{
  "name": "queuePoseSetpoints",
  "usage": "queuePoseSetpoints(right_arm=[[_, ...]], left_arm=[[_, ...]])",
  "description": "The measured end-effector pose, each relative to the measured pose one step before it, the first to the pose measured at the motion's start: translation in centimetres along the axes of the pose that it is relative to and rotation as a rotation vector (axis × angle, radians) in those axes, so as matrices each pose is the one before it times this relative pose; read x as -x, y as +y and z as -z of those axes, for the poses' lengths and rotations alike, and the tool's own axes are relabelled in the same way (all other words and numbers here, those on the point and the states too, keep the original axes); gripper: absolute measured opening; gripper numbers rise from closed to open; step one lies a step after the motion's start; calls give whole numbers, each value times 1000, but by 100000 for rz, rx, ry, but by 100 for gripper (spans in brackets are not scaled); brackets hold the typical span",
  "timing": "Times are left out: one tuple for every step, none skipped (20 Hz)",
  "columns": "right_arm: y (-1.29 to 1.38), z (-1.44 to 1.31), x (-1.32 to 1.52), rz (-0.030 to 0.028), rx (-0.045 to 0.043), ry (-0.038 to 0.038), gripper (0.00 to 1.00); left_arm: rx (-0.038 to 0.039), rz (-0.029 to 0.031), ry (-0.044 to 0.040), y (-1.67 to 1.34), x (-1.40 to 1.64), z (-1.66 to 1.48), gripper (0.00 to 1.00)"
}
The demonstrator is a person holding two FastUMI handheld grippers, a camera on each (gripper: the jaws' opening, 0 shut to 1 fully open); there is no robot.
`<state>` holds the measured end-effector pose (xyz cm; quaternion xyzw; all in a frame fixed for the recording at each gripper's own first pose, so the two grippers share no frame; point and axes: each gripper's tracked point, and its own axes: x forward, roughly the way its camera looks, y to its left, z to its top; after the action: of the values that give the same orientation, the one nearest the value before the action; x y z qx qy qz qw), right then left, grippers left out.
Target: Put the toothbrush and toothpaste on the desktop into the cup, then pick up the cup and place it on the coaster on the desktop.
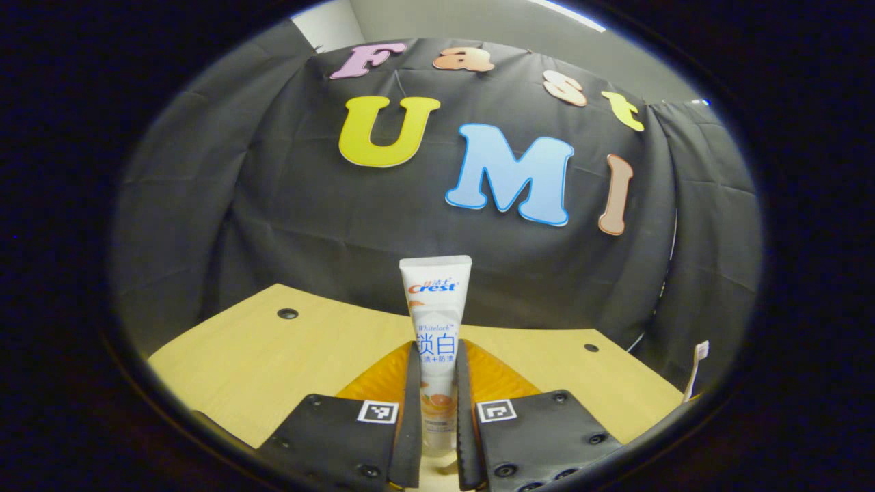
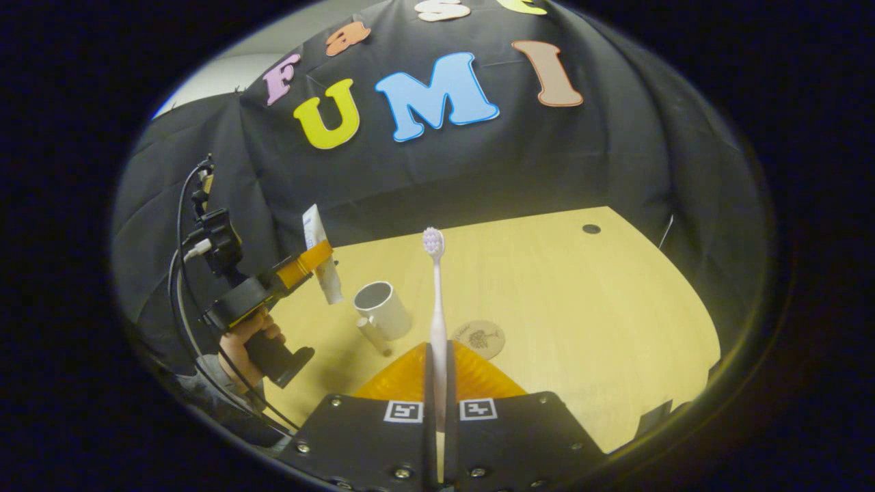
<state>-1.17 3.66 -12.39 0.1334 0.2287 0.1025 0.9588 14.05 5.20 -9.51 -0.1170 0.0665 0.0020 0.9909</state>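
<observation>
Partly, closed jaws hide toothpaste (image 1: 435, 321) and toothbrush (image 2: 436, 307).

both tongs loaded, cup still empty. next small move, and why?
Probably carry the left tongs over the cup and lower the toothpaste in. In the right gripper view that tube hangs upright just beside the cup's open mouth, nearer than the toothbrush, which the right tongs hold upright. The coaster lies bare beside the cup, so that step comes later.
</observation>
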Motion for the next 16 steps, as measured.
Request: queuePoseSetpoints(right_arm=[[-147, 14, 207, 1059, -349, -8, 5], [-172, 69, -9, 768, -79, -36, 5], [-247, 30, 152, 945, 96, 328, 5], [-165, 283, -5, 567, 158, 413, 5], [-150, 120, -79, 667, -64, 162, 5], [-78, 175, -154, 304, -251, 349, 5], [-63, 2, -34, 272, -476, 210, 5], [92, 119, -66, 93, -466, 357, 5], [7, 51, -64, 182, -584, 507, 5], [66, 201, -174, -181, -747, 540, 5], [75, 152, -193, -392, -373, 533, 5], [58, 118, -298, -89, -171, 349, 5], [193, -31, -260, -550, -93, 311, 5], [374, -75, -497, -796, 60, 278, 5], [238, -212, -396, -470, 347, 178, 5], [186, -343, -353, -476, 375, -255, 5]], left_arm=[[163, 673, -1215, -98, -683, -3, 28], [-390, 429, -1075, -218, -631, 105, 28], [-745, 271, -859, -127, -781, 230, 28], [-1023, -73, -164, -90, -692, 408, 27], [-846, -106, 137, 17, -540, 519, 28], [-669, 193, 297, -43, -163, 586, 27], [-853, 281, 237, -135, -275, 541, 28], [-1283, 91, 723, -200, -468, 503, 28], [-1819, 397, 806, -251, -416, 531, 28], [-1788, 443, 624, -362, -473, 475, 28], [-1636, 526, 785, -204, -353, 531, 27], [-1064, 471, 1059, -97, -184, 710, 28], [-454, 386, 1328, -77, -53, 593, 28], [28, 284, 1376, 49, 5, 615, 28], [10, 207, 1208, 72, -95, 461, 27], [-271, 168, 1416, 9, 70, 514, 27]])
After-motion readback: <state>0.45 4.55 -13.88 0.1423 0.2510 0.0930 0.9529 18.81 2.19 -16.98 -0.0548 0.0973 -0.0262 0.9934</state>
